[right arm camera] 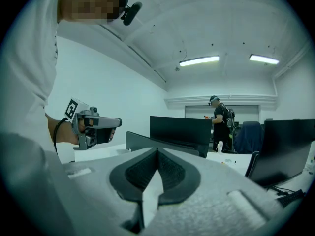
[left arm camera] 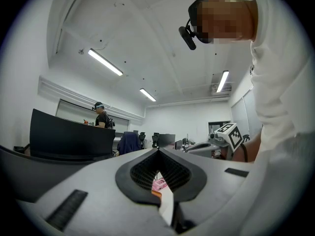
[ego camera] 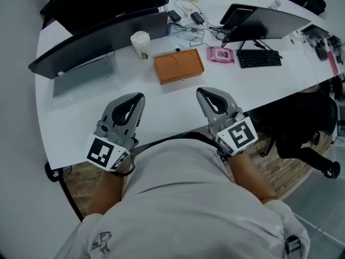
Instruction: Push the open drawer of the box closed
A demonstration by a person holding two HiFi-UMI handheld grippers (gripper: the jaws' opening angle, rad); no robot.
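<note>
An orange box [ego camera: 179,66] lies flat in the middle of the white table [ego camera: 161,109]; I cannot tell its drawer from here. Both grippers rest near the table's front edge, short of the box and apart from it. My left gripper [ego camera: 141,96] is shut and empty, its tips pointing toward the box. My right gripper [ego camera: 199,90] is shut and empty as well. In the left gripper view the jaws [left arm camera: 158,150] meet, with a sliver of the orange box [left arm camera: 155,193] showing in the gap. In the right gripper view the jaws [right arm camera: 157,151] are pressed together.
A paper cup [ego camera: 140,43] stands left of the box, a pink item [ego camera: 221,54] and a black keyboard [ego camera: 259,58] to its right. Two dark monitors [ego camera: 97,42] [ego camera: 264,23] line the back. A black chair [ego camera: 304,125] sits at the right. A person [right arm camera: 220,122] stands beyond.
</note>
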